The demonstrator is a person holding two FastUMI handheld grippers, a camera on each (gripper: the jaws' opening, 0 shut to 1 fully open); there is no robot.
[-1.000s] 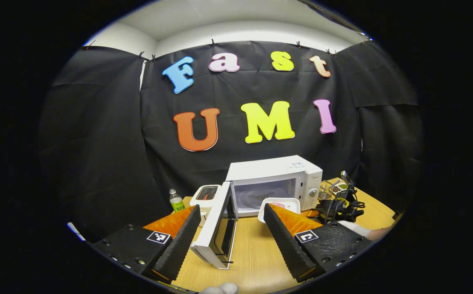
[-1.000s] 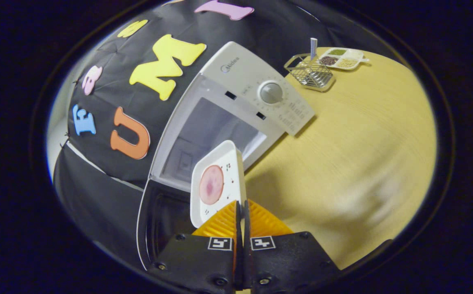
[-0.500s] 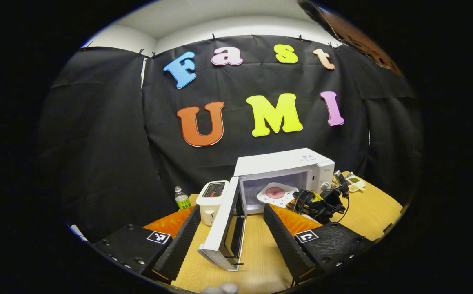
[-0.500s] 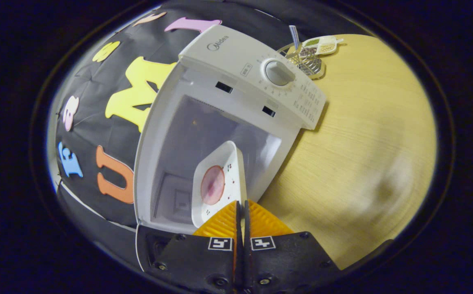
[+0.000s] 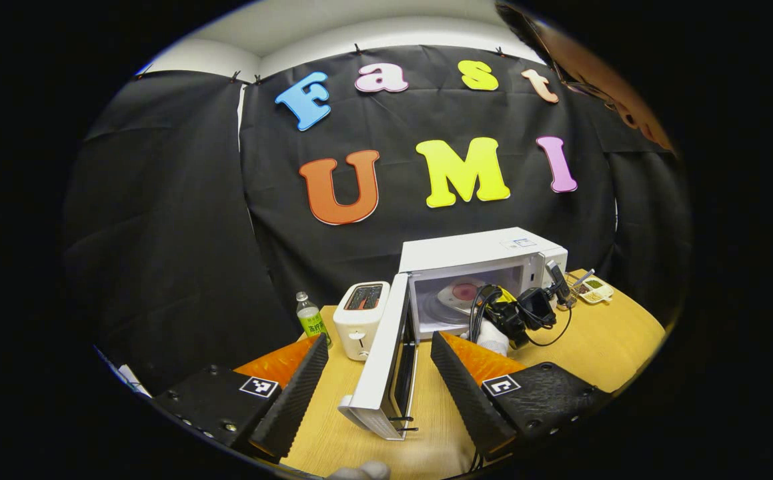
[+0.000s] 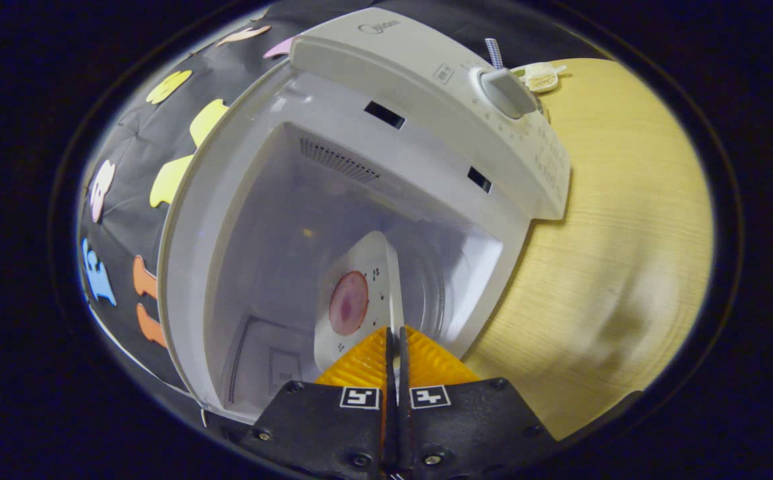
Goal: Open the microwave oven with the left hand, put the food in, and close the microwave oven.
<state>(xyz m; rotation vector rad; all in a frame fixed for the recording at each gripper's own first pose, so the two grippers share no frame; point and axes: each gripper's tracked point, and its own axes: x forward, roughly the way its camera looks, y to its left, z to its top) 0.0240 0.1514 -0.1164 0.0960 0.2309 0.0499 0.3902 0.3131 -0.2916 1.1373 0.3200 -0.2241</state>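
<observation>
The white microwave (image 5: 486, 250) stands at the back of the wooden table with its door (image 5: 386, 360) swung wide open toward me. My right gripper (image 6: 394, 333) is shut on the rim of a white square plate (image 6: 359, 293) that carries a pink round slice of food (image 6: 349, 303); plate and gripper tip are inside the microwave cavity (image 6: 306, 220). From the left gripper view, the plate (image 5: 461, 292) sits in the cavity with the right gripper (image 5: 513, 313) and a gloved hand at the opening. My left gripper (image 5: 379, 353) hangs open in front of the door, holding nothing.
A white toaster (image 5: 359, 317) and a green-labelled bottle (image 5: 309, 319) stand left of the microwave. A wire basket and a divided snack tray (image 5: 593, 288) lie to its right. The microwave's control dial (image 6: 505, 93) is on its right panel. Bare table (image 6: 626, 240) spreads to the right.
The right gripper has carried the plate forward from in front of the opening into the cavity. The left gripper has drawn back and shifted left, staying open.
</observation>
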